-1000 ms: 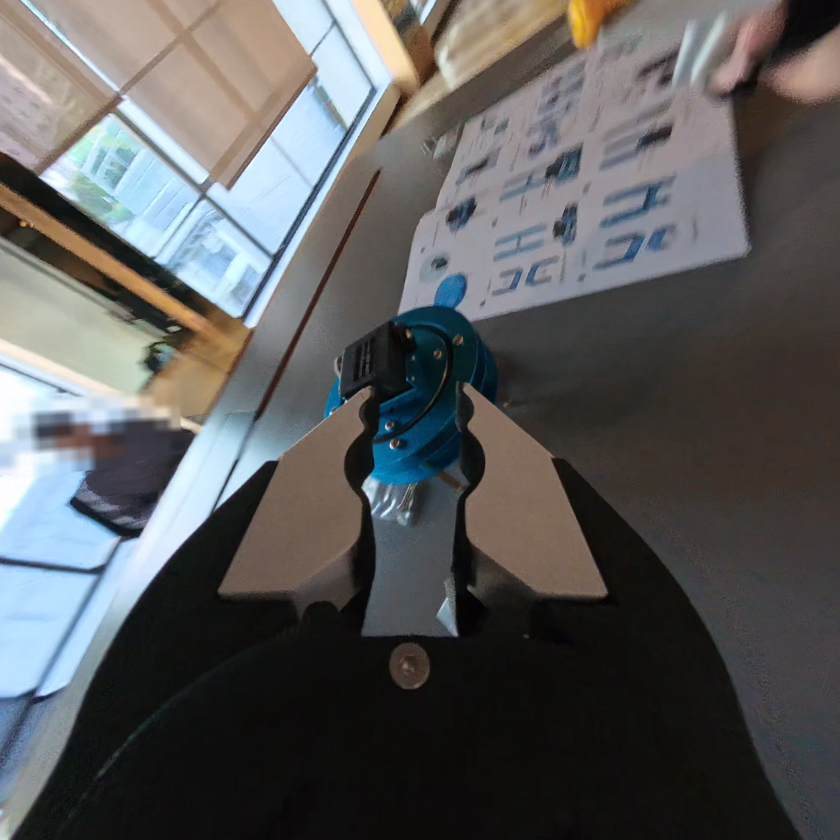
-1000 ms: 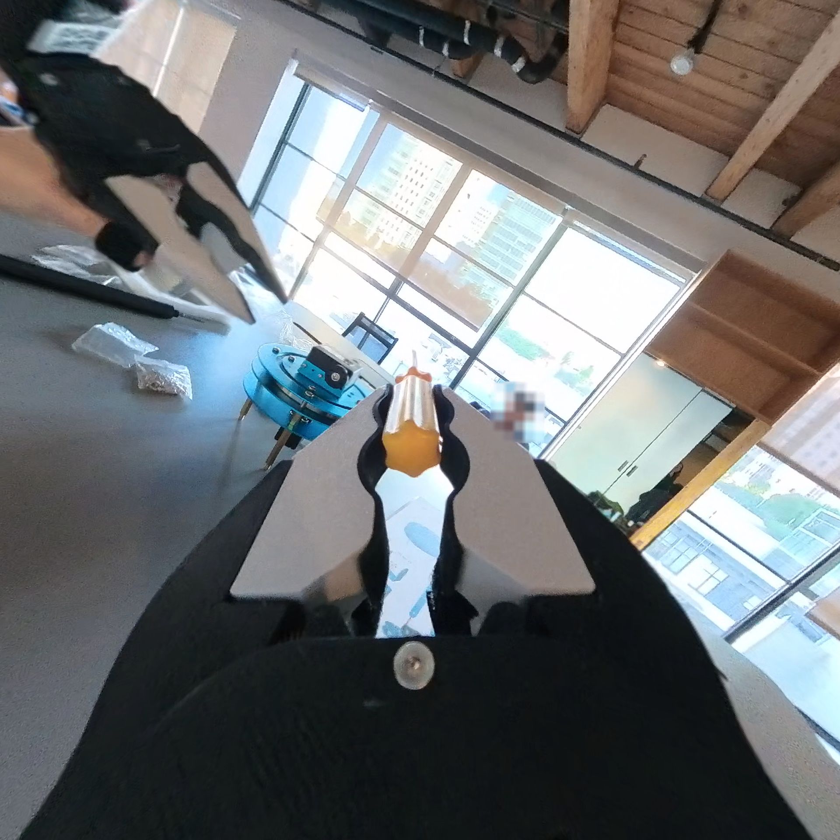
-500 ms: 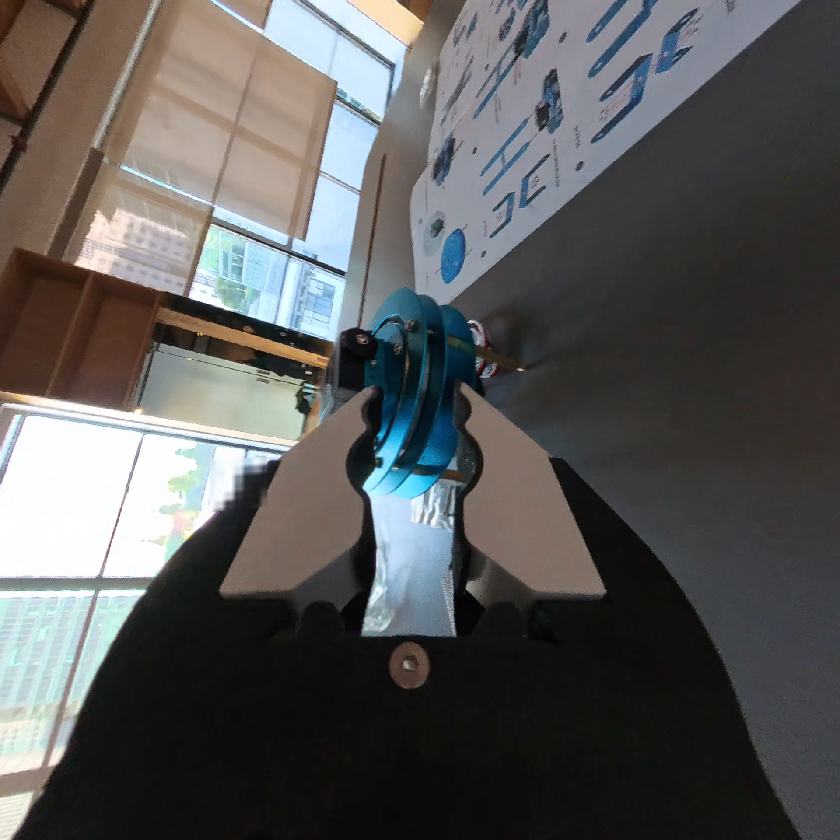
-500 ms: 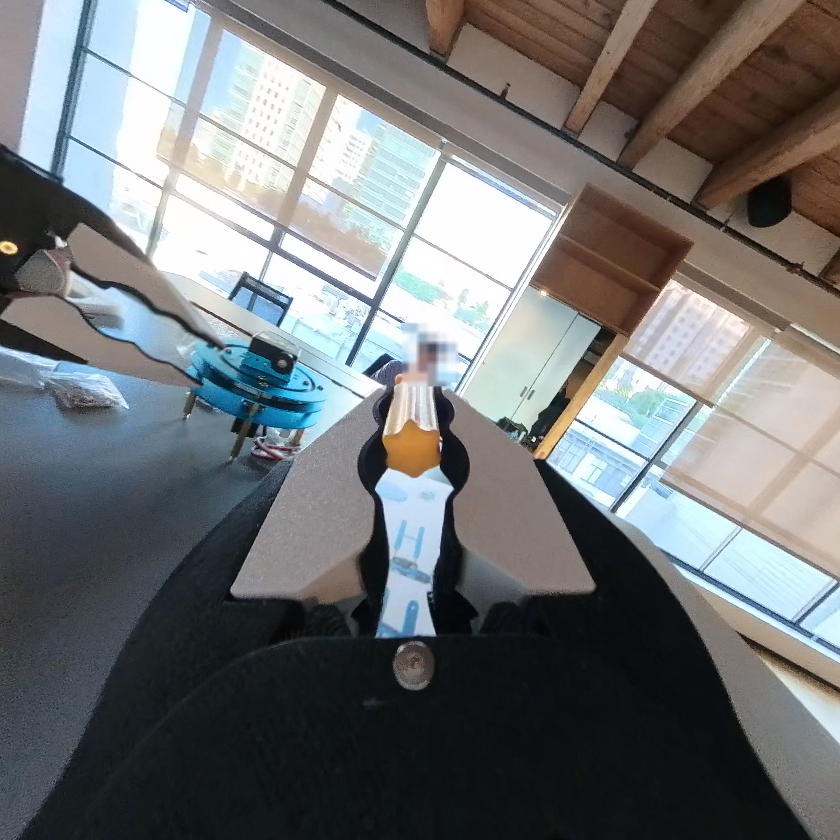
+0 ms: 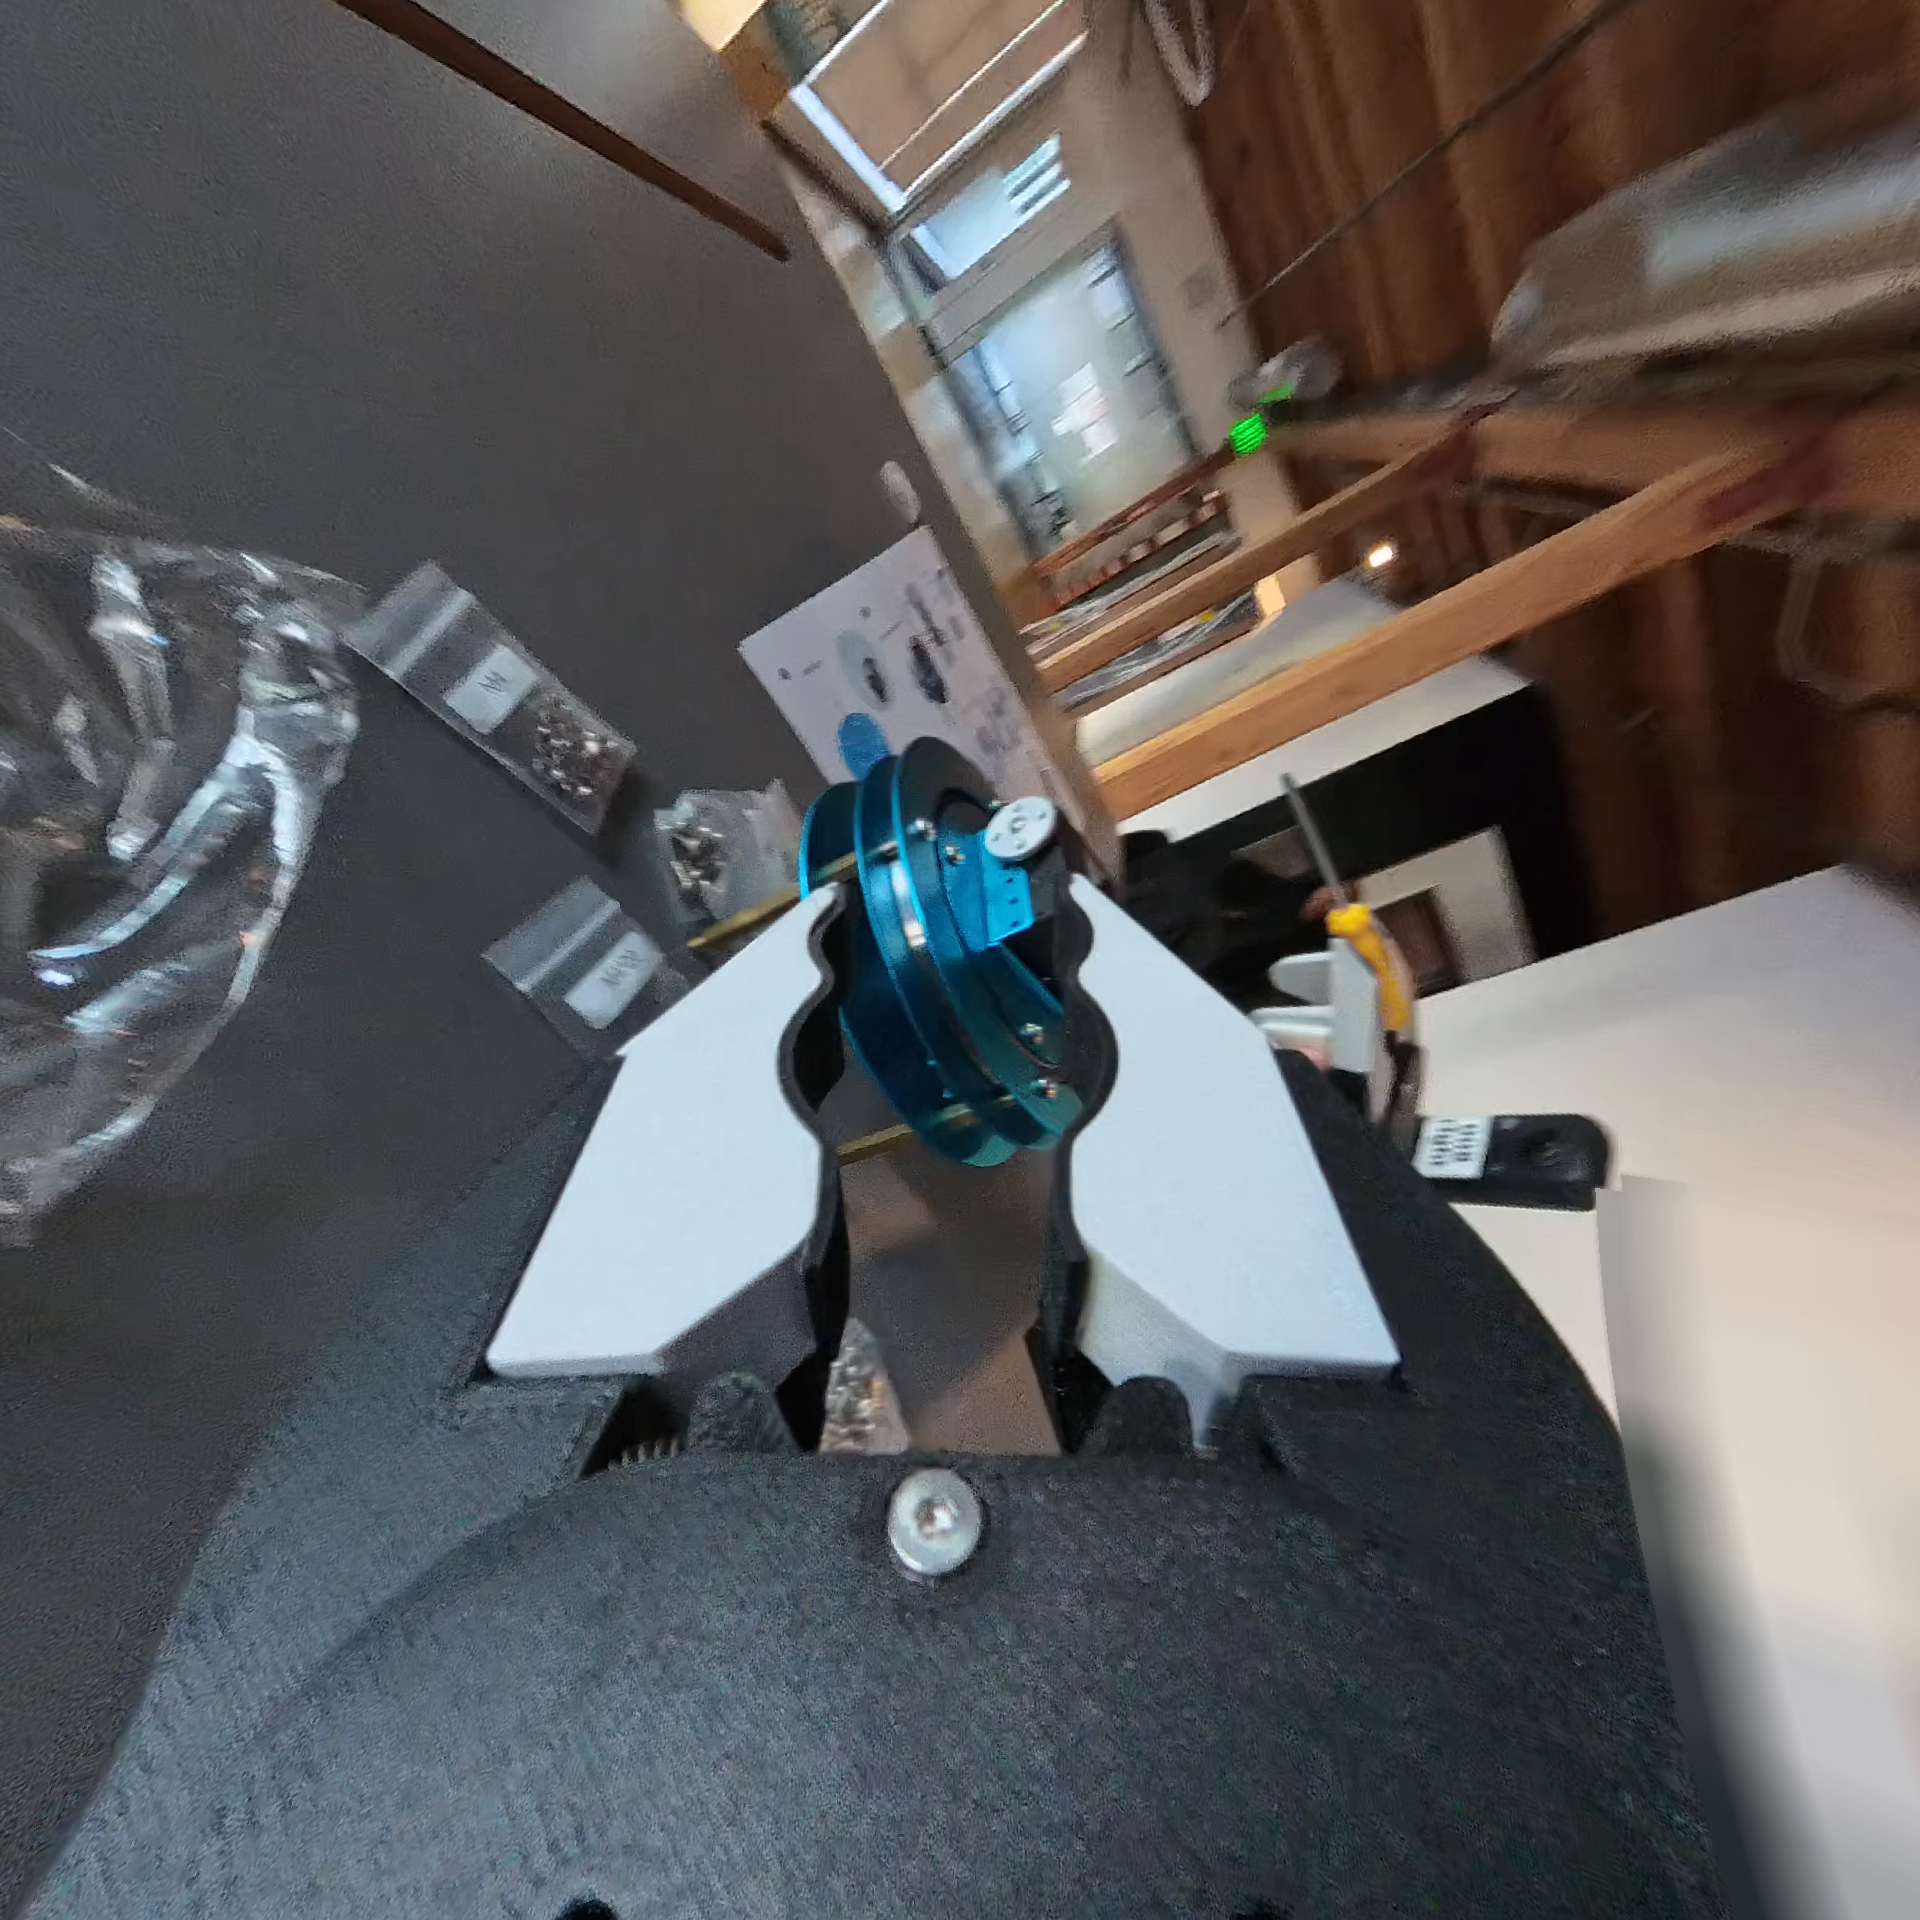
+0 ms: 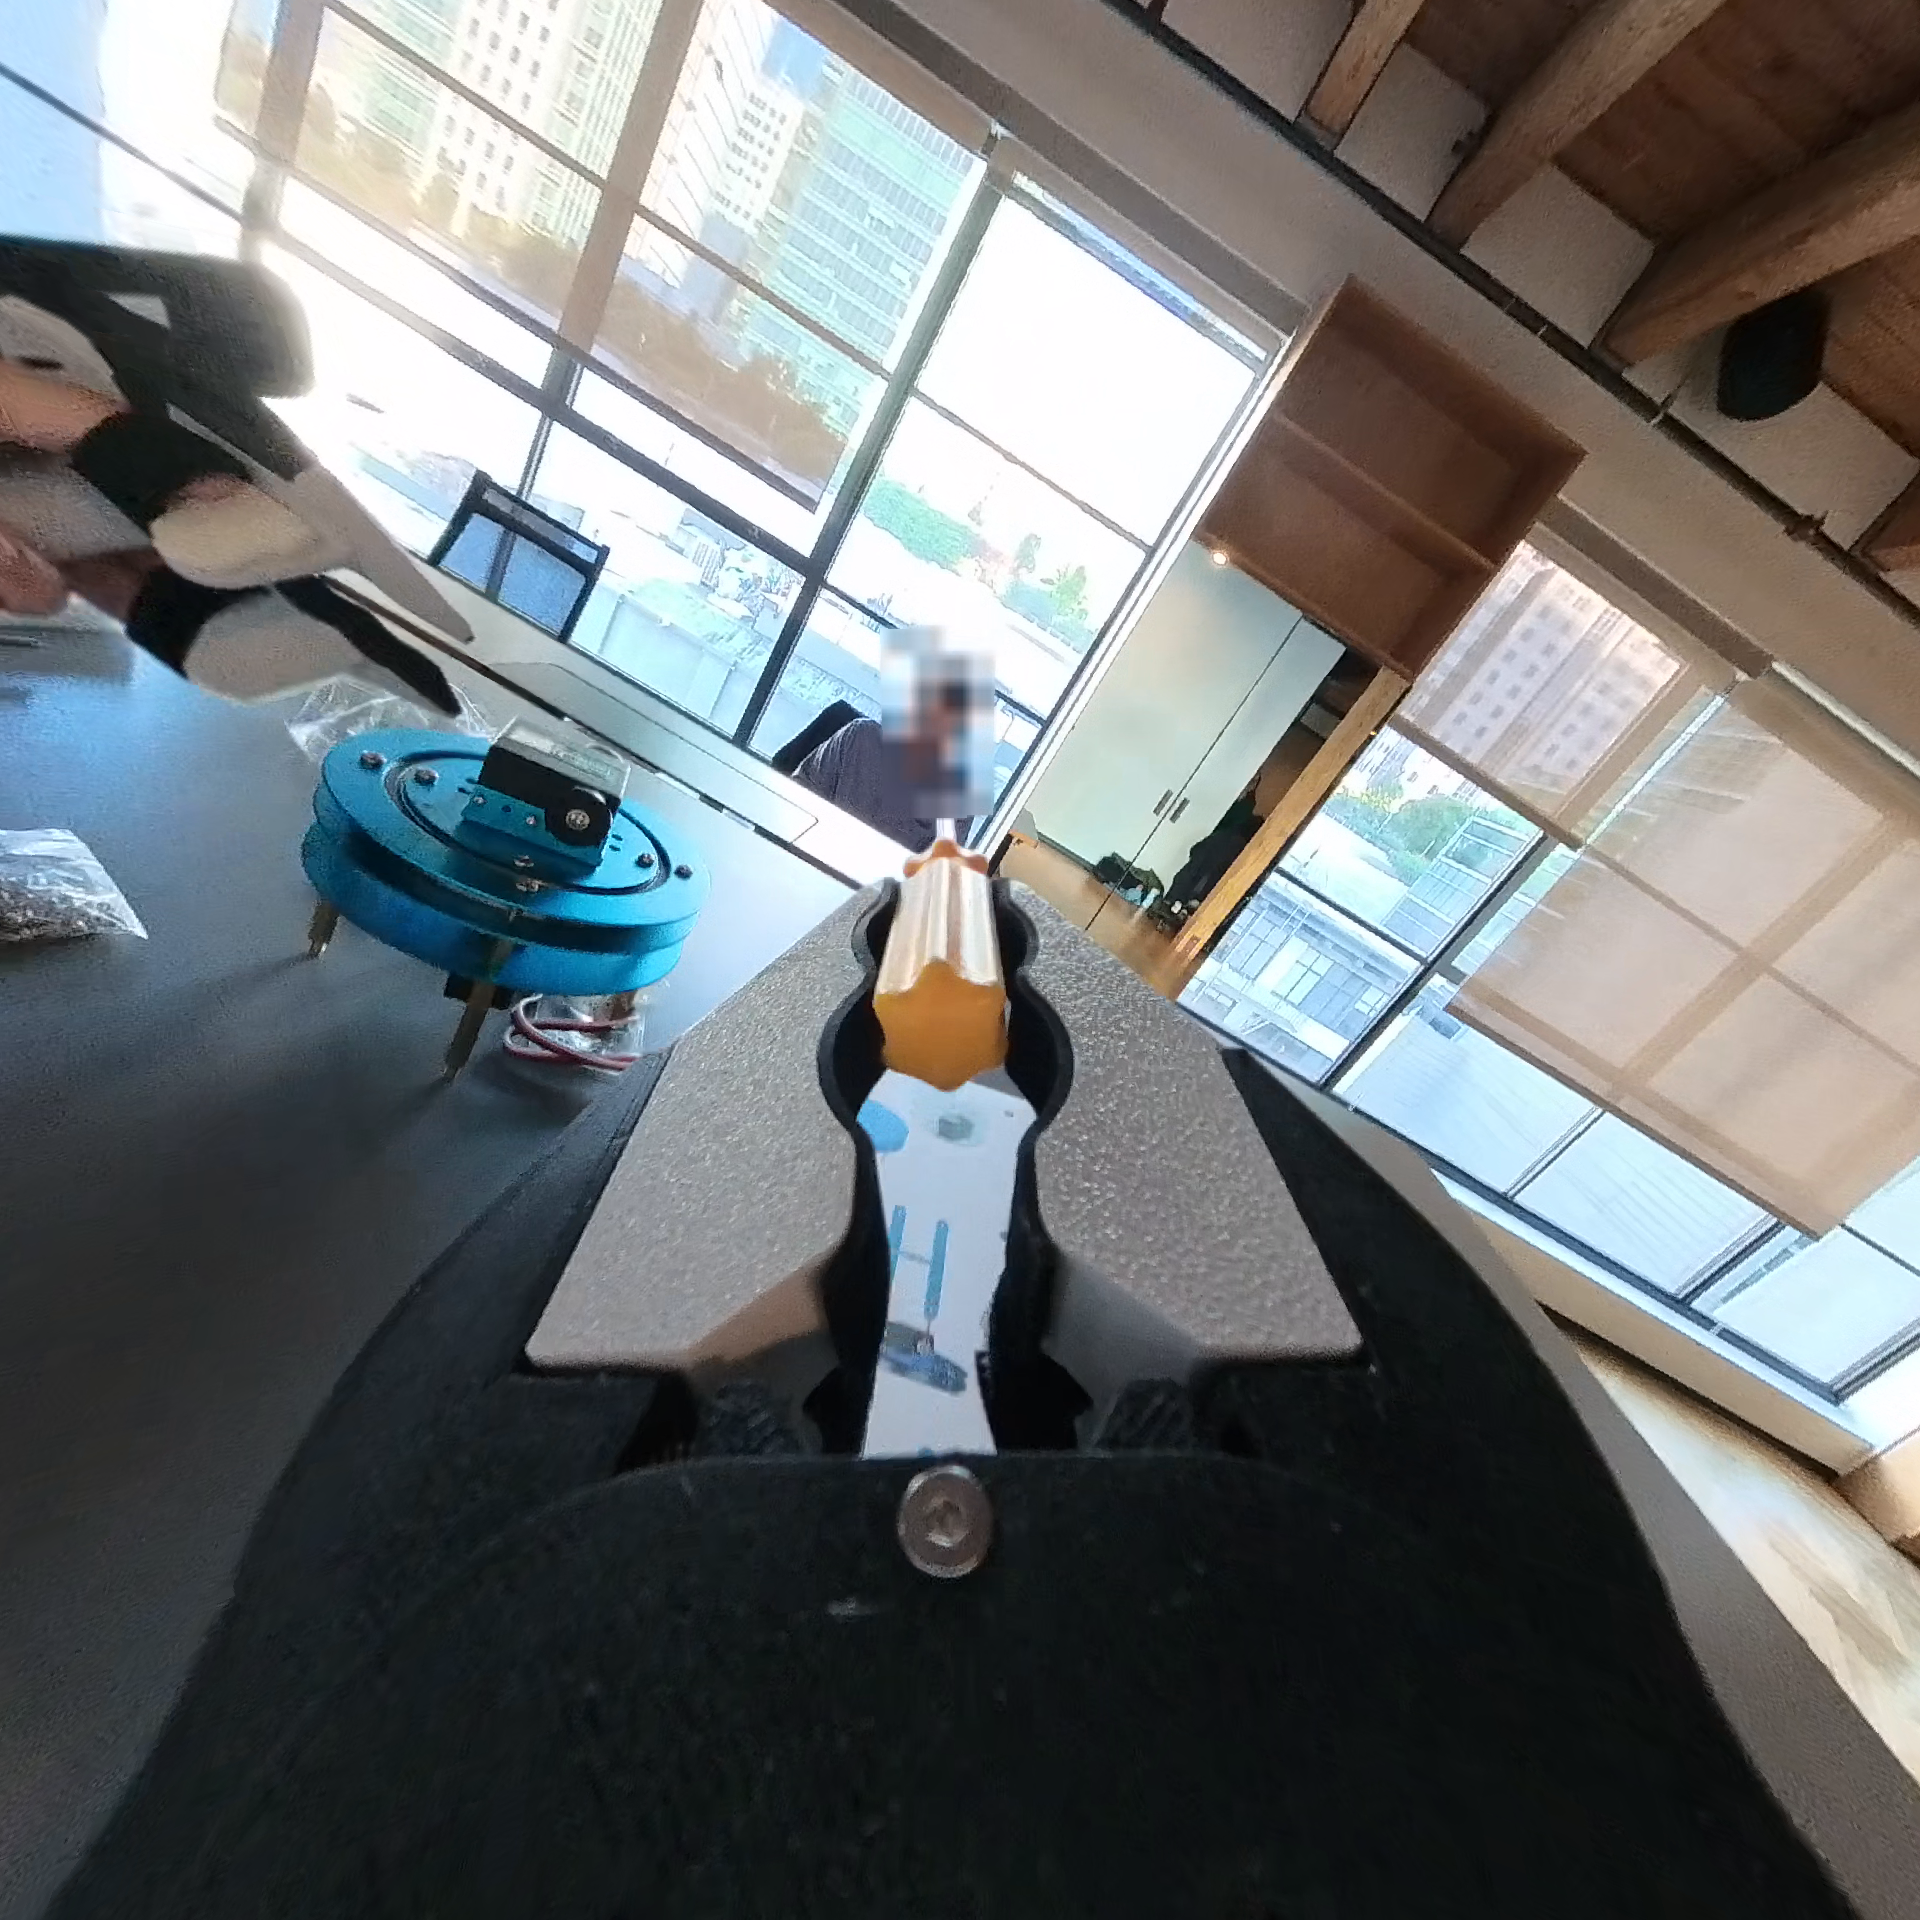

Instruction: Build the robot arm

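Claw on left [image 5: 945, 894] has rolled round, gaping at one blue two-tier metal disc [image 5: 914, 1049]; three clear screw bags [image 5: 540, 717]; right claw [image 6: 940, 904] clamps one orange-handled screwdriver [image 6: 940, 997].

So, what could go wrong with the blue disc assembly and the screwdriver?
The blue disc assembly stands on thin brass legs; the open left gripper, close by, might tip it.
The right gripper pinches the screwdriver by its handle only; it may swivel.
Red-white wires underneath could snag.
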`<state>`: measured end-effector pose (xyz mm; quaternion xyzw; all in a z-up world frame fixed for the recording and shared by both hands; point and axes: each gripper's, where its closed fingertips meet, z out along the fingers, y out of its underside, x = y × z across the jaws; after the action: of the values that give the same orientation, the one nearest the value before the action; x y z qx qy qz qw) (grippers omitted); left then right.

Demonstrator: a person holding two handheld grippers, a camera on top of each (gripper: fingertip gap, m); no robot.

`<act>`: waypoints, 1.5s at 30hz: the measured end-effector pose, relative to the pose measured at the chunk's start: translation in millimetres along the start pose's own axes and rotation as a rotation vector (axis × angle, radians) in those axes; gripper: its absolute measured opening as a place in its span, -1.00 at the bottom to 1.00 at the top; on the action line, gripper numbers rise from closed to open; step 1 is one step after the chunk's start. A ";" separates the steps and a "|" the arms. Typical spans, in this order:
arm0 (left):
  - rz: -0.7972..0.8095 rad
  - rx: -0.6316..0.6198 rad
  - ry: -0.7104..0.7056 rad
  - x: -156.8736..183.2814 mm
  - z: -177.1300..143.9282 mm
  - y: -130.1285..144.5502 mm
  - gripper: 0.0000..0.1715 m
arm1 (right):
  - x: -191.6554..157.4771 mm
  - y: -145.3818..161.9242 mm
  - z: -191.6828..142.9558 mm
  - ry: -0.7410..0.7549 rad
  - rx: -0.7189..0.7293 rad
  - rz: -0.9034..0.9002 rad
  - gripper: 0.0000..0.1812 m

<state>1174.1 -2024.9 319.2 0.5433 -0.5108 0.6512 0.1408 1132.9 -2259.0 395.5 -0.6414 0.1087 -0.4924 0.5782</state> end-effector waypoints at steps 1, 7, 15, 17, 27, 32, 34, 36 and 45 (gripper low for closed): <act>-0.032 -0.011 0.003 -1.9 0.9 4.5 -0.52 | -1.2 -1.4 2.6 -0.004 0.005 -0.006 -0.82; -0.145 -0.080 -0.078 -18.5 5.7 30.0 -0.23 | -4.6 -4.8 6.8 -0.032 0.024 -0.021 -0.83; -0.297 -0.084 0.131 -8.2 21.4 45.9 -0.52 | 4.0 -12.8 -2.1 -0.027 0.056 -0.005 -0.83; -0.329 -0.083 0.195 -2.5 23.0 45.9 -0.56 | 6.4 -14.5 -5.6 -0.021 0.060 -0.009 -0.83; -0.365 -0.111 0.244 -1.4 27.0 50.3 -0.64 | 6.9 -15.1 -22.8 -0.015 0.054 -0.006 -0.83; -0.388 -0.177 0.236 9.8 30.1 69.6 -0.64 | -1.0 -19.7 -38.8 -0.018 0.061 -0.007 -0.83; -0.394 -0.205 0.232 15.9 32.5 78.6 -0.64 | -4.0 -22.6 -47.3 -0.013 0.068 -0.008 -0.83; -0.402 -0.224 0.237 21.7 35.4 86.7 -0.65 | -7.1 -25.0 -56.0 -0.012 0.071 0.004 -0.83; -0.416 -0.303 0.271 49.2 43.9 131.7 -0.65 | -15.5 -28.6 -95.3 0.002 0.069 0.015 -0.83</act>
<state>1083.5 -2136.9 288.7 0.5172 -0.4561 0.5915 0.4179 1040.8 -2299.7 397.3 -0.6196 0.0971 -0.4922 0.6036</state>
